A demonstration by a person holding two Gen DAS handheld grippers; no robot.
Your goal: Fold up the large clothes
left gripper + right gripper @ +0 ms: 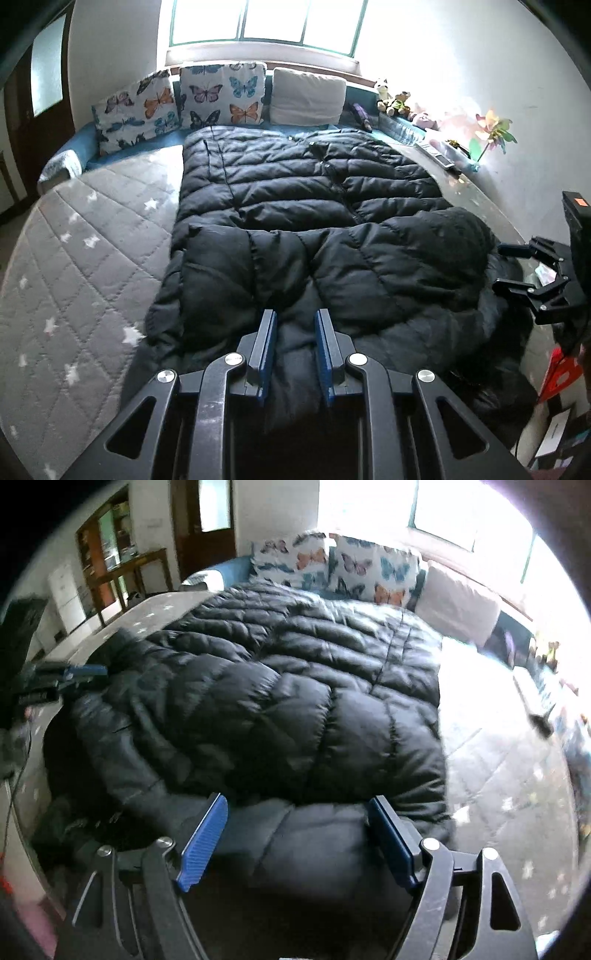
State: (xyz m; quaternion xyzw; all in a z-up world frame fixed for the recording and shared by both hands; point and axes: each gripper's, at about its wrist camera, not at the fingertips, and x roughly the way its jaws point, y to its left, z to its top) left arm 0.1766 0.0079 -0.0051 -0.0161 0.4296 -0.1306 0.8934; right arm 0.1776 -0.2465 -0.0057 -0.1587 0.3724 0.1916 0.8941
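1. Left wrist view: the left tongs [294, 325] angle downward, narrow, pinching a fold of the black quilted puffer coat [314, 221], which spreads ahead over the grey star-print bed [74, 258].
2. Butterfly-print pillows [221, 96] lie far ahead; the right tongs [517, 269] are at right.
3. Right wrist view: the right tongs [297, 812] angle downward, wide, straddling the coat's [277, 701] near edge; whether the pads press it cannot be told.

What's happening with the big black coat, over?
Left gripper pinching the black coat. Right gripper open, astride its near edge. Nothing in the way.
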